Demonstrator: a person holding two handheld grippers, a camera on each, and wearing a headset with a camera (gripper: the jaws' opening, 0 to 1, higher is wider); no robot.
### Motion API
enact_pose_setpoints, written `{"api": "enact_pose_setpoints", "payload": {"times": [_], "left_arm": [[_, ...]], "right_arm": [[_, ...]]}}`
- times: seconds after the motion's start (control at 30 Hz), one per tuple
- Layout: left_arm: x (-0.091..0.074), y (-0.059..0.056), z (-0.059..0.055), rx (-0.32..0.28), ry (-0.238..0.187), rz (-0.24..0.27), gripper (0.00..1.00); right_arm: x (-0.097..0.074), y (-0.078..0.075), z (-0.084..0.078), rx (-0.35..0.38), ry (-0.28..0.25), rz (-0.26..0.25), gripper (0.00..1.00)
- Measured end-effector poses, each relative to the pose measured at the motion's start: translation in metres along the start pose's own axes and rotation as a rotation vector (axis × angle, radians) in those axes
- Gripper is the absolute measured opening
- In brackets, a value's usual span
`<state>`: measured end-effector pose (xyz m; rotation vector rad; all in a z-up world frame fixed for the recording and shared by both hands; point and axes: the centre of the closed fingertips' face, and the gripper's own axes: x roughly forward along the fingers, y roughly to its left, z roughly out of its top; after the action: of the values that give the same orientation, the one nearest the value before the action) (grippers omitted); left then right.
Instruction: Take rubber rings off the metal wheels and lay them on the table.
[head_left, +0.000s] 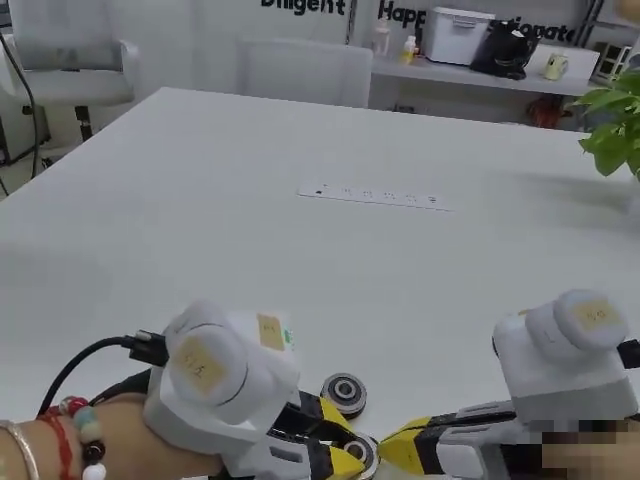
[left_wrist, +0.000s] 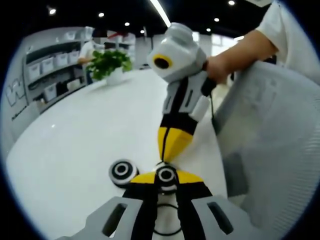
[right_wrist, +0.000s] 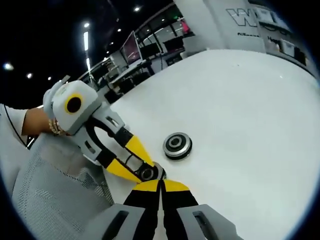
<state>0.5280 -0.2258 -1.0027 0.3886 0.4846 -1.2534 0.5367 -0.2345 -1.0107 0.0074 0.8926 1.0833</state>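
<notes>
Left gripper (head_left: 345, 440) low at the near bench (head_left: 300, 270) edge, fingers narrow and clamped on a wheel (head_left: 362, 453). In the left gripper view that wheel sits right between the yellow fingertips, hub facing the camera, and seems to be just above the bench. A hand (head_left: 115, 440) with bead bracelets (head_left: 80, 432) grips the left gripper's body, and a black cable leaves it to the left.

Right gripper (head_left: 397, 446) comes in from the right, tips pointed at the clamped wheel. Its fingers are pressed together, with no visible gap in the right gripper view or the left gripper view. The tips touch the wheel's rim or are just beside it. Cannot tell if they pinch the rubber ring; the spot is too small and partly hidden.

Second wheel (head_left: 345, 392) lies flat on the bench just beyond the grippers, apart from both. It has a dark outer ring and a metal hub with a dark centre, so its rubber ring looks on. In the left gripper view it lies left of the fingers, in the right gripper view above them.

Further back, a white power strip (head_left: 375, 196) lies mid-bench. Plant (head_left: 612, 128) leaves at the right edge. A shelf with a white box and black kettle stands behind the bench, and white chairs sit at the far side. A grey mesh chair back is close by in both gripper views.
</notes>
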Motion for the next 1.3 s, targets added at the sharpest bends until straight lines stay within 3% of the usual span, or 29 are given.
{"api": "enact_pose_setpoints", "payload": {"times": [0.5,0.87,0.97,1.0,1.1,1.3], "left_arm": [[0.000,0.001,-0.001,0.023,0.012,0.003,0.13],[0.000,0.001,0.000,0.027,0.013,0.004,0.13],[0.000,0.001,0.000,0.025,0.009,0.002,0.13],[0.000,0.001,0.000,0.026,0.008,0.002,0.13],[0.000,0.001,0.000,0.028,0.008,0.005,0.13],[0.000,0.001,0.001,0.009,0.007,0.000,0.14]], "right_arm": [[0.001,0.009,0.005,0.012,-0.010,0.012,0.00],[0.002,0.023,0.011,-0.011,-0.029,0.068,0.00],[0.005,0.021,0.011,-0.074,-0.011,0.035,0.00],[0.006,0.024,0.012,-0.077,-0.022,0.047,0.00],[0.002,0.027,0.020,-0.025,-0.051,0.073,0.00],[0.002,0.021,0.019,-0.042,-0.055,0.041,0.00]]}}
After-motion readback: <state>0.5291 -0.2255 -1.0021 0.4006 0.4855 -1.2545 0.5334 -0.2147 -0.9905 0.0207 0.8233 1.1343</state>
